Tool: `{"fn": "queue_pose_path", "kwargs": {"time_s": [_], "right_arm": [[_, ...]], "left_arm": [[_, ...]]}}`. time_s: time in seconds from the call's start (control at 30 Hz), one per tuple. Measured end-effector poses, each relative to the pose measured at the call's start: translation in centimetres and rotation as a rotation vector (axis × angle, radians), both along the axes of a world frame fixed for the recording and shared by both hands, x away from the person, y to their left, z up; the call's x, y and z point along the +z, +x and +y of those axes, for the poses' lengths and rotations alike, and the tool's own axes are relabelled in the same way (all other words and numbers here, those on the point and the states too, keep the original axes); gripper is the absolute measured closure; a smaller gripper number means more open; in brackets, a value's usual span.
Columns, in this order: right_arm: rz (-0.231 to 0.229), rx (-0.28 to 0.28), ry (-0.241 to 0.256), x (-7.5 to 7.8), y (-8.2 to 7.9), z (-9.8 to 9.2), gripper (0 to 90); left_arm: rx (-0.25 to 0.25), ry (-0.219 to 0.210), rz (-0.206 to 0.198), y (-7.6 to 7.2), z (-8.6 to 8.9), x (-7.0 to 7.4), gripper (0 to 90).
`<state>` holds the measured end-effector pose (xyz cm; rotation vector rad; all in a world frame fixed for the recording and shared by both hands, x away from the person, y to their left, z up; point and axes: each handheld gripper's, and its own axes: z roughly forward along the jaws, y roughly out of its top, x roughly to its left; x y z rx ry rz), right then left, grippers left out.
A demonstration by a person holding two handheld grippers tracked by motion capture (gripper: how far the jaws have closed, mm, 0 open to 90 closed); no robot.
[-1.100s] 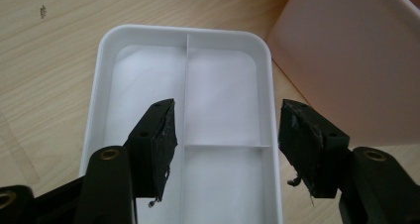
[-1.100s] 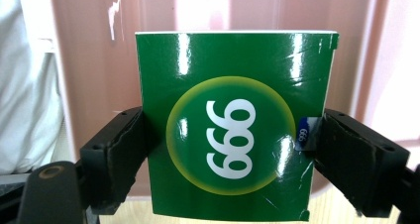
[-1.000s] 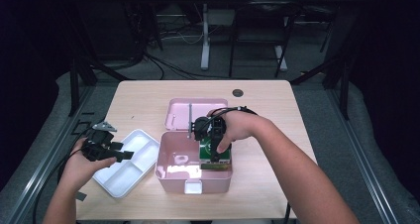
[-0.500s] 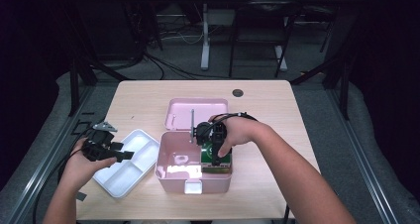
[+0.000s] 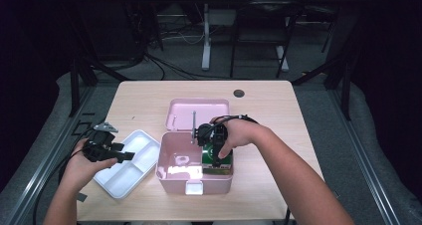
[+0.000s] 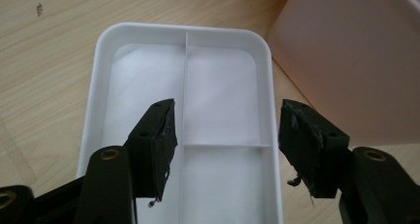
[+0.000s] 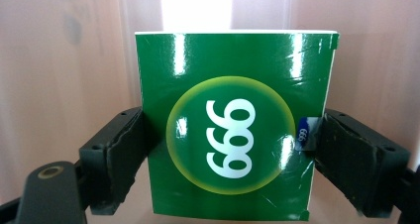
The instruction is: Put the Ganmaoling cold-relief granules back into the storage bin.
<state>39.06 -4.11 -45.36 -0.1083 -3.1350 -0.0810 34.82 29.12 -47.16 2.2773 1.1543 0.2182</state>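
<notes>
The right gripper (image 7: 232,149) pinched a green box (image 7: 233,125) by both sides inside the pink case (image 5: 171,172); a level, square grip looked wise. The left gripper (image 6: 225,135) hovered spread over the white tray (image 6: 99,60) just left of it.

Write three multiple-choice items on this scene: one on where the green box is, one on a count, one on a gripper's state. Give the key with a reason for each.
1. Where is the green box?
A. on the white tray
B. inside the pink case
C. on the bare table

2. How many compartments does the white tray have?
A. one
B. five
C. three

3. How do the jaws of the left gripper stand?
A. open, holding nothing
B. shut on the tray's rim
C. shut on the green box

Key: 1 B, pink walls surround it. 2 C, two dividers split it in three. 3 A, a wide gap shows between the jaws above the tray.
</notes>
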Motion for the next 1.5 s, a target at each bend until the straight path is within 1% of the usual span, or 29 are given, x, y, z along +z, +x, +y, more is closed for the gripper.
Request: {"fn": "queue_pose_path", "kwargs": {"time_s": [0.13, 0.33, 0.53, 0.57, 0.7, 0.8, 0.87, 0.97, 1.03, 1.13, 1.2, 1.3, 1.4, 1.5], "right_arm": [[0.010, 0.002, -0.005, -0.6, 0.0, 0.0, 15.3], [0.009, -0.003, -0.003, -1.0, 0.1, 0.0, 15.2], [0.007, -0.001, -0.018, -1.4, 0.2, 0.2, 15.0], [0.004, -0.001, -0.019, -1.4, 0.3, 0.2, 16.3], [0.006, -0.017, 0.006, -1.2, 0.4, 0.2, 17.2], [0.005, -0.020, 0.013, -1.0, 0.4, 0.1, 18.6], [0.010, -0.022, 0.012, -0.8, 0.4, 0.0, 21.5], [0.006, -0.025, 0.015, -0.2, 0.1, -0.1, 23.0], [0.008, -0.028, 0.025, 0.3, -0.1, -0.2, 25.1], [0.008, -0.042, 0.044, 0.9, -0.3, -0.6, 25.2], [-0.002, -0.044, 0.044, 1.3, -0.5, -0.8, 25.1], [-0.023, -0.054, 0.067, 1.9, -0.7, -1.4, 24.0], [-0.044, -0.066, 0.079, 2.7, -0.7, -2.0, 25.1], [-0.061, -0.091, 0.085, 3.8, -0.8, -2.9, 25.8]], "left_arm": [[0.000, 0.000, 0.002, 0.0, 0.0, -0.1, 39.8], [0.001, 0.000, 0.004, 0.1, -0.1, -0.1, 39.9], [0.001, 0.000, 0.003, 0.1, 0.0, -0.1, 39.8], [0.001, 0.000, 0.003, 0.1, 0.0, -0.1, 39.9], [0.000, 0.000, 0.002, 0.0, 0.0, -0.1, 39.9], [-0.001, 0.001, 0.003, 0.0, 0.0, -0.1, 39.8], [-0.001, 0.001, 0.003, 0.0, 0.0, -0.1, 39.9], [-0.001, 0.002, 0.003, 0.0, 0.0, -0.1, 39.9], [-0.001, 0.002, 0.003, 0.0, 0.1, -0.1, 39.9], [0.003, -0.001, 0.004, 0.0, 0.1, -0.2, 39.9], [0.004, 0.000, 0.003, 0.0, 0.1, -0.2, 39.9], [0.002, 0.000, 0.004, -0.1, 0.1, -0.2, 39.9], [-0.002, 0.002, 0.006, -0.1, 0.0, -0.2, 40.1], [-0.001, 0.002, 0.005, -0.1, 0.1, -0.2, 40.2]]}}
